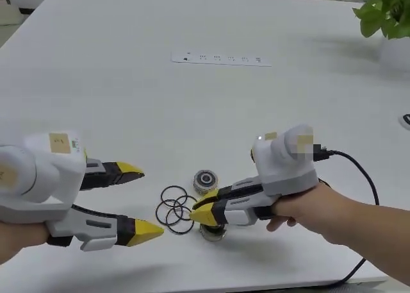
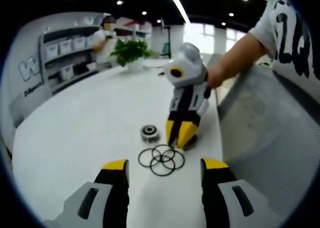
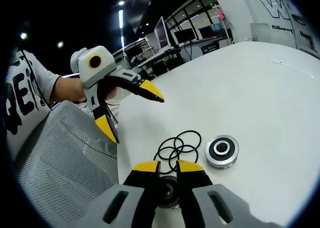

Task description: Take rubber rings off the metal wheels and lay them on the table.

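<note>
Several black rubber rings (image 1: 176, 208) (image 2: 161, 159) (image 3: 177, 147) lie overlapping on the white table (image 1: 192, 107). One metal wheel (image 1: 205, 179) (image 2: 150, 132) (image 3: 221, 150) lies flat just beyond them. A second metal wheel (image 1: 212, 232) (image 3: 167, 190) sits between the jaws of my right gripper (image 1: 204, 209) (image 3: 168, 167) (image 2: 181, 134), which is shut on it right beside the rings. To the left of the rings, my left gripper (image 1: 141, 201) (image 2: 165, 164) (image 3: 135, 116) stands open and holds nothing, its tips pointing at them.
A white power strip (image 1: 221, 59) lies farther back on the table. A green plant (image 1: 384, 11) stands at the far right corner. A black cable (image 1: 362, 174) trails from the right gripper. The table's near edge is close below the wheels, with a grey mesh chair (image 3: 65, 158) beyond it.
</note>
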Available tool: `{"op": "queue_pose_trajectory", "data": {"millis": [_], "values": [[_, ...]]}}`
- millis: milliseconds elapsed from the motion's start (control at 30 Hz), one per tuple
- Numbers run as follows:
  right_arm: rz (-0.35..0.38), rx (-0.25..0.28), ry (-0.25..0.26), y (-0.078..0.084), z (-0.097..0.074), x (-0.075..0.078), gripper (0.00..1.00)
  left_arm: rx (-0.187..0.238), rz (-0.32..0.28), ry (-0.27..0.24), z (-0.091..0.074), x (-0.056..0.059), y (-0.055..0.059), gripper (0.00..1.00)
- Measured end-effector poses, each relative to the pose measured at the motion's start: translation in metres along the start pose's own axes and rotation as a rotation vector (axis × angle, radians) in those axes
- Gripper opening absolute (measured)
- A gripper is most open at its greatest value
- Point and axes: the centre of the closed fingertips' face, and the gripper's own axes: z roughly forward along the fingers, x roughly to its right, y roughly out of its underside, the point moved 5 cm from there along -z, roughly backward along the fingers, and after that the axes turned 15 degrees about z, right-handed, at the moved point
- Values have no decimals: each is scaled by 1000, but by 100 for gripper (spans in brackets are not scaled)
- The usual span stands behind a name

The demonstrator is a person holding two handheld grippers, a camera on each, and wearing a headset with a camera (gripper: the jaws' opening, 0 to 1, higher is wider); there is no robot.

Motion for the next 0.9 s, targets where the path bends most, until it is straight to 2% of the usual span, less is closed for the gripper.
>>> {"op": "queue_pose_trajectory", "data": {"millis": [167, 467, 700, 900], "values": [[-10, 7, 11, -2, -3, 2, 13, 2, -3, 1, 1, 1, -1, 59], [3, 70, 10, -16, -14, 0, 17, 3, -5, 0, 0, 1, -4, 59], [-10, 122, 23, -25, -30, -2, 20, 10, -9, -8, -3, -1, -8, 61], [-54, 151, 56, -29, -45, 0, 25, 15, -13, -27, -9, -4, -9, 61]]}}
